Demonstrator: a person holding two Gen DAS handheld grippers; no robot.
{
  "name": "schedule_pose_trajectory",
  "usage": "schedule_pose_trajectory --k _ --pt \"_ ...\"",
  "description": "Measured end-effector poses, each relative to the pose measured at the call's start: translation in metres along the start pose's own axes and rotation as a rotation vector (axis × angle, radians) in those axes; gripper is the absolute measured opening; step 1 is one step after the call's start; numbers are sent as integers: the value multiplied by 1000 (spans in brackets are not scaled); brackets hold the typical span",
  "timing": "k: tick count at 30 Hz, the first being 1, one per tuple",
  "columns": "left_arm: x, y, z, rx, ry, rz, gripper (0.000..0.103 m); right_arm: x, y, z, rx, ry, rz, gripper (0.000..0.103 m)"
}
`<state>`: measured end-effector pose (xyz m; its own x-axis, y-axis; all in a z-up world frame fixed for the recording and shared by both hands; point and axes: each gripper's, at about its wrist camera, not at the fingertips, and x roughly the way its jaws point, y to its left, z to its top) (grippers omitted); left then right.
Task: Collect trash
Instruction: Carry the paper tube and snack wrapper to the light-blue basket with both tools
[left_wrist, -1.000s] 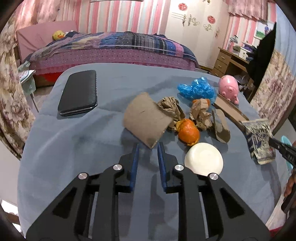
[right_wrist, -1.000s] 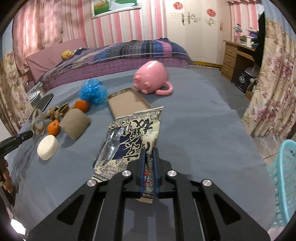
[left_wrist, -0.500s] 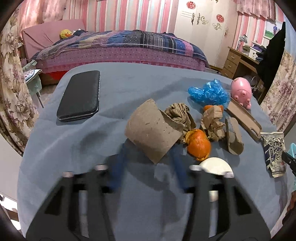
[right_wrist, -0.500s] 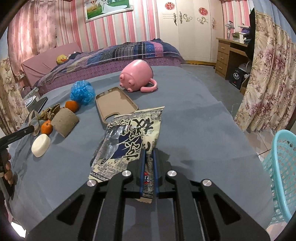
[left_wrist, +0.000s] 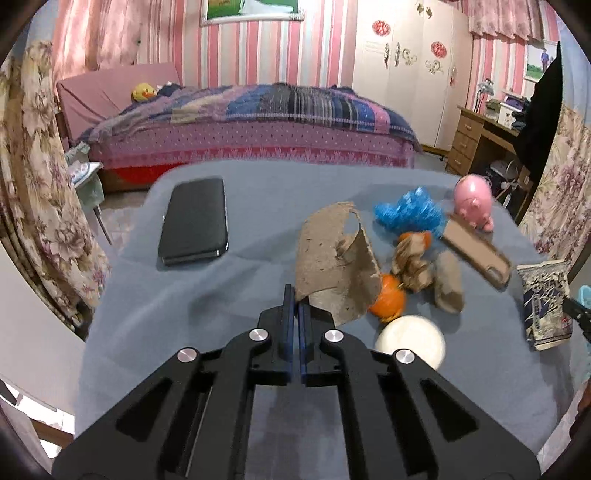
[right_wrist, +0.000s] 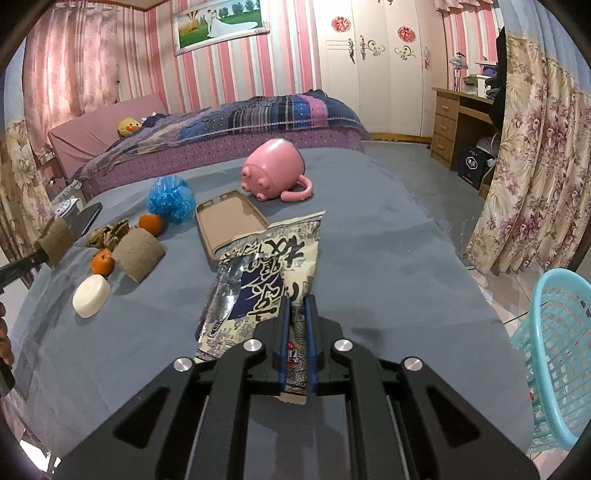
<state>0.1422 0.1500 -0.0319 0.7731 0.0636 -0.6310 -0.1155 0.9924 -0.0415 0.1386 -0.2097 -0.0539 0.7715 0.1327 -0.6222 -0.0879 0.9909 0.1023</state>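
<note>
We are working over a worktop (right_wrist: 369, 236) draped in blue-grey cloth, with a turquoise basket (right_wrist: 554, 354) standing off its right edge. Our right tool (right_wrist: 295, 306) is pinching the near end of a printed snack wrapper (right_wrist: 266, 273), its fingers drawn narrow on the packet, which is stretching forward from the tips over the cloth. Our left tool (left_wrist: 294, 295) is clamping the lower edge of a torn cardboard piece (left_wrist: 332, 266), fingers nearly together, and the piece is rising up and to the right from the tips. In the right wrist view that piece (right_wrist: 55, 240) is showing lifted at the far left. Lying further out are a pink pig mug (right_wrist: 273, 171) on its side, a tan phone case (right_wrist: 229, 221), a dark phone (left_wrist: 194, 221), a blue plastic wad (right_wrist: 171, 199), a cardboard roll (right_wrist: 138, 254), crumpled brown paper (left_wrist: 412, 264), a white soap bar (right_wrist: 91, 295) and two oranges (right_wrist: 102, 262).
</note>
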Motion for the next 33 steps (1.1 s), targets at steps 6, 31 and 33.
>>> schedule_pose_trajectory --k 6,31,33 --pt "-26 -31 16 36 -46 -41 0 -22 -20 7 13 -44 -25 9" --pt "-44 -368 -20 380 -32 -497 0 -150 -241 -13 200 -122 -400 9" --pt "-46 -388 -25 402 -34 -520 0 -154 -257 -21 223 -117 -425 9"
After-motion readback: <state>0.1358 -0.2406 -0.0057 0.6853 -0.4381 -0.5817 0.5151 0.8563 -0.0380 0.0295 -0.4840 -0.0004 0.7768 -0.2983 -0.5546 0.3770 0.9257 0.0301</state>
